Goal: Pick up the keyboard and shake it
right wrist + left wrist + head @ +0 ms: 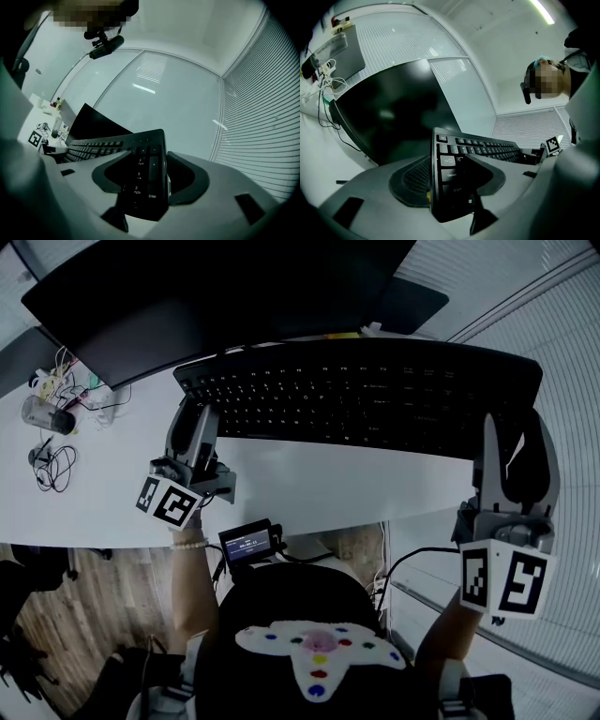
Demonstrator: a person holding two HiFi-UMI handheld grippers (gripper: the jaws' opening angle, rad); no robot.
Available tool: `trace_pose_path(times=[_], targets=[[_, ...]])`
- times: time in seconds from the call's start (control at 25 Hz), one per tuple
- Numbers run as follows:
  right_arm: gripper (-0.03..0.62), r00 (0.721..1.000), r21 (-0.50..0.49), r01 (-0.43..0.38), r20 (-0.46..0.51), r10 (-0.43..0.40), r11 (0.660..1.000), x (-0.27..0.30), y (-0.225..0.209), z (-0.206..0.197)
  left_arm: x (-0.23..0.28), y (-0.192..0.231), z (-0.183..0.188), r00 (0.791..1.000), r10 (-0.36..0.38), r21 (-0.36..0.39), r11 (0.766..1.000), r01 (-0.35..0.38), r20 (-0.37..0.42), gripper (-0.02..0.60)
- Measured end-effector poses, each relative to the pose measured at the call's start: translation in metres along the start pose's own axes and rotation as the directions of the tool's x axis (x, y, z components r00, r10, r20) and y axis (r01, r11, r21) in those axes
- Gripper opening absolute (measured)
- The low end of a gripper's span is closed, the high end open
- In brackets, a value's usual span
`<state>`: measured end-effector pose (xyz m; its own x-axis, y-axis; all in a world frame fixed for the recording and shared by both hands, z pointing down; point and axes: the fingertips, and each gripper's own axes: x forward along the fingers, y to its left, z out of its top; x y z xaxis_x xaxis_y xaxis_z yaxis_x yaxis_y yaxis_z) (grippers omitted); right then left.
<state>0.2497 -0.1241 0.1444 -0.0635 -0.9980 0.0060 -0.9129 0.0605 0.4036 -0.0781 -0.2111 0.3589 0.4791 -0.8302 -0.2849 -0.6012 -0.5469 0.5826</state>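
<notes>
While the left gripper (192,420) clamps the keyboard (356,395) at its left end and the right gripper (516,442) clamps its number-pad end, the keyboard stretches between them over the white desk (309,486), just in front of the dark monitor (216,287).

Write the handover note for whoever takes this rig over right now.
Left claw: shut on the left end of the keyboard.
Right claw: shut on its right end, at the number pad.
Keyboard: held across both claws, apparently lifted clear of the desk, in front of the monitor.
Done: the pick-up, by the look of it.
Left: shake it.
</notes>
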Motion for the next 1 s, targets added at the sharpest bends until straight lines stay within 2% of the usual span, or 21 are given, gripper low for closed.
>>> trace_pose_path(times=[0.12, 0.32, 0.48, 0.64, 0.76, 1.0], targets=[[0.244, 1.000, 0.034, -0.012, -0.011, 0.012, 0.999, 0.005, 0.004, -0.015, -0.007, 0.009, -0.002, 1.000, 0.018, 0.027, 0.999, -0.018, -0.023, 0.227], [0.244, 0.997, 0.080, -0.036, -0.062, 0.041, 0.996, 0.008, -0.014, -0.014, -0.008, -0.017, 0.010, 0.995, 0.064, 0.032, 0.998, -0.062, -0.076, 0.227], [0.244, 0.992, 0.146, -0.063, -0.099, 0.078, 0.987, 0.023, -0.010, -0.045, -0.015, -0.009, 0.005, 0.984, 0.117, 0.064, 0.992, -0.110, -0.132, 0.227], [0.244, 0.975, 0.222, -0.079, -0.187, 0.122, 0.972, 0.038, -0.002, -0.088, -0.024, 0.003, -0.004, 0.965, 0.176, 0.111, 0.981, -0.156, -0.196, 0.225], [0.244, 0.959, 0.304, -0.095, -0.228, 0.170, 0.948, 0.049, 0.002, -0.117, -0.027, 0.007, -0.008, 0.947, 0.223, 0.133, 0.971, -0.197, -0.233, 0.225], [0.244, 0.916, 0.408, -0.106, -0.316, 0.249, 0.907, 0.066, 0.013, -0.167, -0.031, 0.016, -0.020, 0.898, 0.305, 0.175, 0.949, -0.261, -0.316, 0.225]])
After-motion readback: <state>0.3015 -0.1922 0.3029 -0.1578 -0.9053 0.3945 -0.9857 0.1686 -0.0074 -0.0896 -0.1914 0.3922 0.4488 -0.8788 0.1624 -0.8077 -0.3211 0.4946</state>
